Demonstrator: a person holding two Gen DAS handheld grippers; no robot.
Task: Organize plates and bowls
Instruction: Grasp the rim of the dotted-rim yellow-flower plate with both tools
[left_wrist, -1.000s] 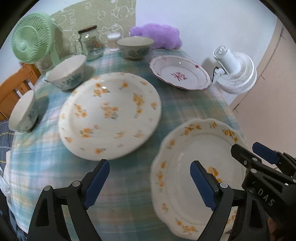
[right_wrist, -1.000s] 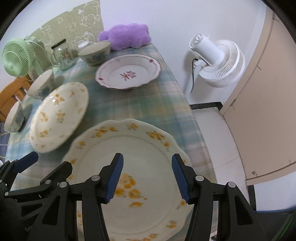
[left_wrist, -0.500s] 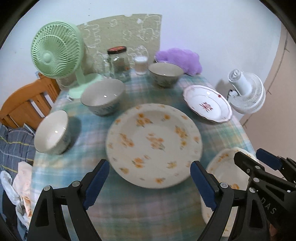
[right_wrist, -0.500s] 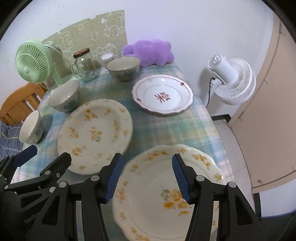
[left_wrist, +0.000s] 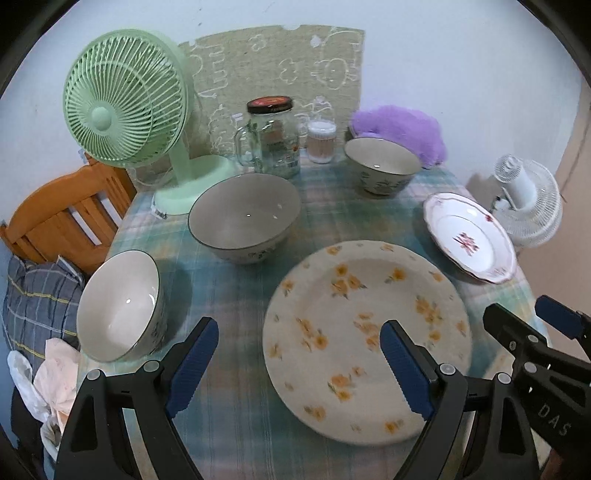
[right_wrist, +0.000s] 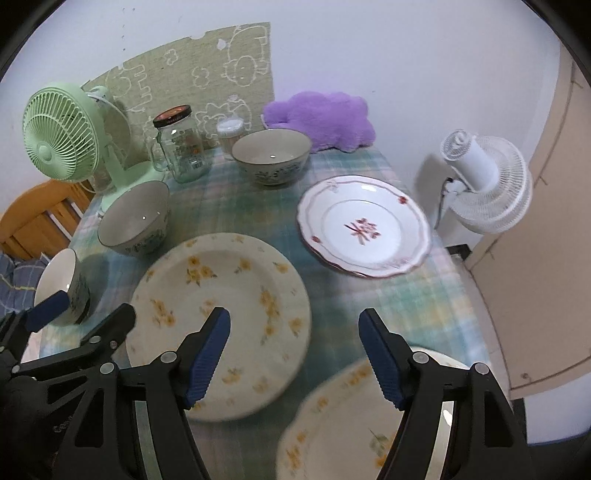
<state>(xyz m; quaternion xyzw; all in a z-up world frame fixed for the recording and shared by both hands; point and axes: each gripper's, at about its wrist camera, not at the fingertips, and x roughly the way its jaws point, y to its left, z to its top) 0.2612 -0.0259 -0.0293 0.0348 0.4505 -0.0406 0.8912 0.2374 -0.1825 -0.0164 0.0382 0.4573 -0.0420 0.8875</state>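
Stock on the plaid-covered desk (left_wrist: 236, 295), left to right as the left wrist view lays it out. Small white bowl (left_wrist: 118, 306), at 9 o'clock by the left edge, tipped with its mouth toward centre; glazed ceramic, light but brittle, likely best pinched across the rim wall. Green fan (left_wrist: 125, 99), 11 o'clock, not task stock. Large grey-lined bowl (left_wrist: 243, 218), upright, at 11 o'clock off the middle; probably the heaviest bowl, slick glaze, rim grip advised. Glass jar (left_wrist: 273, 144) and small lidded container (left_wrist: 321, 142), 12 o'clock at the back. Patterned bowl (left_wrist: 382, 166), 1 o'clock, upright before a purple cushion (left_wrist: 399, 129). Yellow-flowered plate (left_wrist: 365, 332), centre to 5 o'clock, flat; stiff, thin-edged, fragile, to be taken at its raised rim. Red-motif plate (left_wrist: 469, 236), 3 o'clock, near the right edge of the desk, scalloped rim, same care. Second yellow-flowered scalloped plate (right_wrist: 362, 417), seen in the right wrist view at 5 o'clock, nearest the viewer. Left hand-held gripper (left_wrist: 299, 365): spread wide, nothing between the pads, hovering over the flowered plate's left rim. Right hand-held gripper (right_wrist: 295, 354): jaws just been opening, now spread, empty, above the cloth between the two flowered plates.
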